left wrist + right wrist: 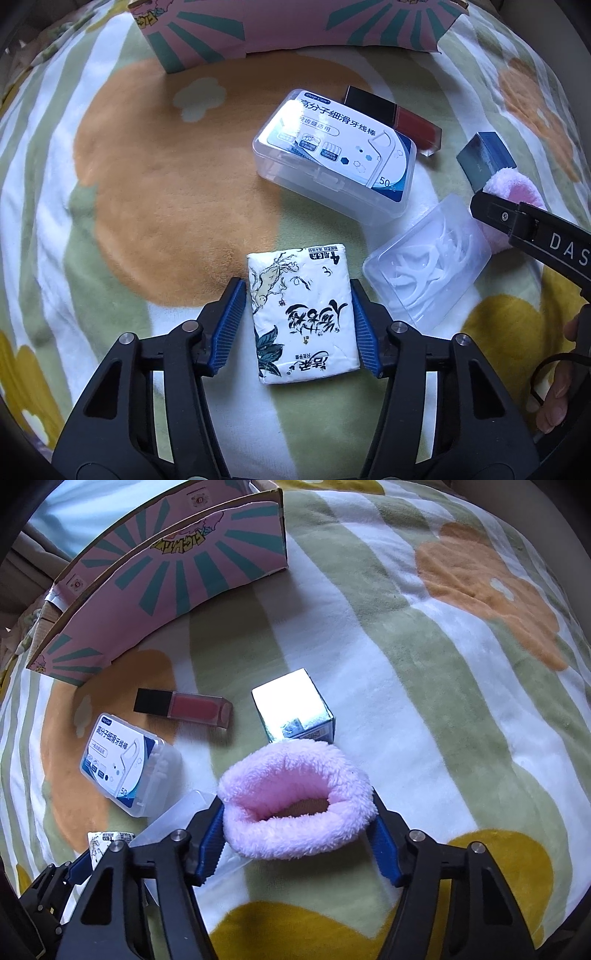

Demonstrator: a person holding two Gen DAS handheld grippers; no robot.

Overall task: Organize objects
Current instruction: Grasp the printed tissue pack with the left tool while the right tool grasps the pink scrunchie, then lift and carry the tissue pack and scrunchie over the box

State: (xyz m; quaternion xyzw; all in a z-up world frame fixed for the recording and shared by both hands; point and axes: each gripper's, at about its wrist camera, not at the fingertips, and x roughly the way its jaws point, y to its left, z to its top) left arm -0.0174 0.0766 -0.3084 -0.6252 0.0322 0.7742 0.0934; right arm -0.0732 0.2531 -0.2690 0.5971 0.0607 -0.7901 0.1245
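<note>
Flanking tissue pack [303, 314], floss box [334, 164] ahead (lid [424, 266] beside), lip gloss [395, 118] behind

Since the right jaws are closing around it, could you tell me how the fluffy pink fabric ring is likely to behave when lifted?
The fluffy pink fabric ring will probably squash rather than resist, as its plush pile already bulges between the blue pads. It looks light for its bulk. Slipping seems unlikely, since fleece should catch on ribbed pads, though the ungripped side may sag.
</note>
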